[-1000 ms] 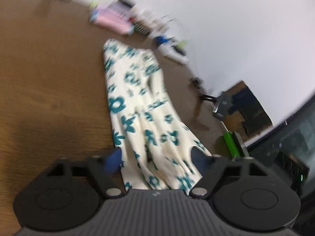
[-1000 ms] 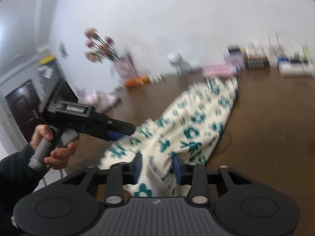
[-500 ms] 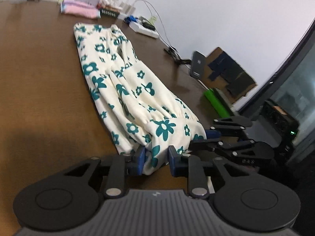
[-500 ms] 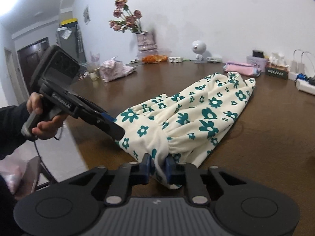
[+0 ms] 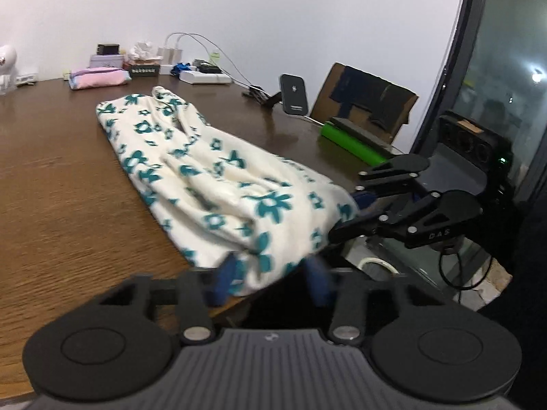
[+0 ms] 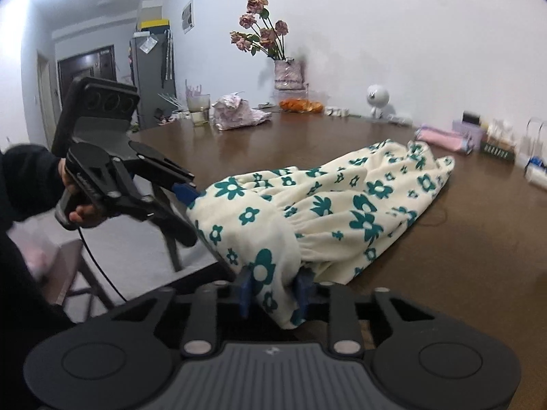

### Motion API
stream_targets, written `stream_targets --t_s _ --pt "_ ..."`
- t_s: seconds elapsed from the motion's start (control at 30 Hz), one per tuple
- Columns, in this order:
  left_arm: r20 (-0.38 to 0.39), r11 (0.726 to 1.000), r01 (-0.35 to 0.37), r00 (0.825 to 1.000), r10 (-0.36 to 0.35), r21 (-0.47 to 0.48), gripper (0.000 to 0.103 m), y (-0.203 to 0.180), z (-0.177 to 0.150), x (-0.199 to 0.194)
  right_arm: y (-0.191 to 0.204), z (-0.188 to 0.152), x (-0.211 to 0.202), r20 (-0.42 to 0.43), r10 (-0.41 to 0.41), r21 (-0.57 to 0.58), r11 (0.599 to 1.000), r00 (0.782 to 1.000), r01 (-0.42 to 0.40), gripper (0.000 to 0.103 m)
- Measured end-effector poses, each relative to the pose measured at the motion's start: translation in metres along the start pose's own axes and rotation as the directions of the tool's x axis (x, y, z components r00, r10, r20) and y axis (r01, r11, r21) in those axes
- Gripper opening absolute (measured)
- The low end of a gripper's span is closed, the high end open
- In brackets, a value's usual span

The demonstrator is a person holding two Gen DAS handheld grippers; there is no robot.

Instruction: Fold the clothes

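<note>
A white dress with teal flowers (image 5: 212, 177) (image 6: 342, 205) lies lengthwise on the brown table (image 5: 68, 171) (image 6: 478, 256), its near end hanging over the table's edge. My left gripper (image 5: 271, 278) (image 6: 191, 213) is shut on one near corner of the fabric, which bunches between its blue pads. My right gripper (image 6: 273, 288) (image 5: 345, 217) holds the other near corner. Its jaws are opening slightly, with a thick fold still pressed between the pads. The two grippers sit side by side at the table's near edge. A hand (image 6: 80, 212) grips the left gripper's handle.
Along the far edge stand a pink pouch (image 5: 97, 80), a power strip with cables (image 5: 205, 76), a phone on a stand (image 5: 293, 94), a green roll (image 5: 352, 143) and a cardboard piece (image 5: 369, 102). A vase of roses (image 6: 289, 75) and a chair (image 6: 78, 273) stand to the left.
Both grippers closed on the dress's near corners and drew back toward the table's near edge, pulling the fabric with them. Both wrists rolled toward level.
</note>
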State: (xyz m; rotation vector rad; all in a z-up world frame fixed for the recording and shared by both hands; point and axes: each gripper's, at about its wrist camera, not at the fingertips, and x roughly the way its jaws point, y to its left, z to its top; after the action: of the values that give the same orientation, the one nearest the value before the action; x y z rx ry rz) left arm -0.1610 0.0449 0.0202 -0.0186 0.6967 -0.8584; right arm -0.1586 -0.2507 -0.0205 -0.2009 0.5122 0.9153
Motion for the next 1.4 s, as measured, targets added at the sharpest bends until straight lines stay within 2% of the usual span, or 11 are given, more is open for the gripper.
stream_targets --t_s 0.17,0.33,0.5,0.7,0.8,0.87,0.93,1.1,1.17,1.3,1.4 --pt "-0.050 0.991 0.128 0.990 -0.130 -0.033 0.012 -0.007 0.004 -0.027 0.011 0.010 -0.017 -0.016 0.082 0.020 0.997 0.997 -0.081 0.011" --pt "0.064 0.956 0.289 0.956 -0.285 -0.056 0.012 0.006 0.047 -0.071 -0.001 0.047 -0.062 0.093 0.218 0.050 0.974 0.972 -0.223 0.011" --pt "0.070 0.965 0.227 0.973 -0.219 -0.132 0.012 0.055 0.102 -0.039 -0.051 0.087 -0.036 0.087 0.237 0.131 0.960 0.968 -0.247 0.011" --pt "-0.036 0.940 0.079 0.995 -0.096 -0.333 0.016 0.110 0.112 0.032 -0.109 0.100 0.033 0.011 0.177 0.344 0.923 0.984 -0.170 0.019" --pt "-0.074 0.938 0.027 0.996 -0.056 -0.346 0.031 0.114 0.105 0.037 -0.117 0.092 0.048 -0.041 0.119 0.368 0.925 0.992 -0.096 0.044" --pt "-0.046 0.947 0.041 0.997 -0.059 -0.317 0.048 0.112 0.103 0.023 -0.114 0.086 0.037 -0.016 0.115 0.354 0.930 0.993 -0.102 0.044" --pt "0.010 0.964 0.053 0.999 -0.052 -0.261 0.076 0.109 0.104 0.007 -0.112 0.080 0.021 0.021 0.105 0.329 0.939 0.994 -0.106 0.049" --pt "0.101 0.986 0.126 0.988 -0.115 -0.105 0.082 0.103 0.114 0.011 -0.114 0.082 0.007 0.124 0.057 0.265 0.960 0.991 -0.088 0.072" --pt "0.112 0.975 0.220 0.970 -0.215 -0.038 0.088 0.106 0.122 0.023 -0.118 0.090 0.025 0.135 0.115 0.227 0.963 0.984 -0.144 0.074" --pt "0.064 0.930 0.361 0.932 -0.357 -0.072 0.092 0.116 0.137 0.048 -0.130 0.095 0.068 0.058 0.261 0.264 0.927 0.964 -0.267 0.074" --pt "0.044 0.914 0.404 0.914 -0.403 -0.037 0.094 0.118 0.139 0.050 -0.127 0.090 0.070 0.033 0.269 0.225 0.936 0.963 -0.269 0.078"
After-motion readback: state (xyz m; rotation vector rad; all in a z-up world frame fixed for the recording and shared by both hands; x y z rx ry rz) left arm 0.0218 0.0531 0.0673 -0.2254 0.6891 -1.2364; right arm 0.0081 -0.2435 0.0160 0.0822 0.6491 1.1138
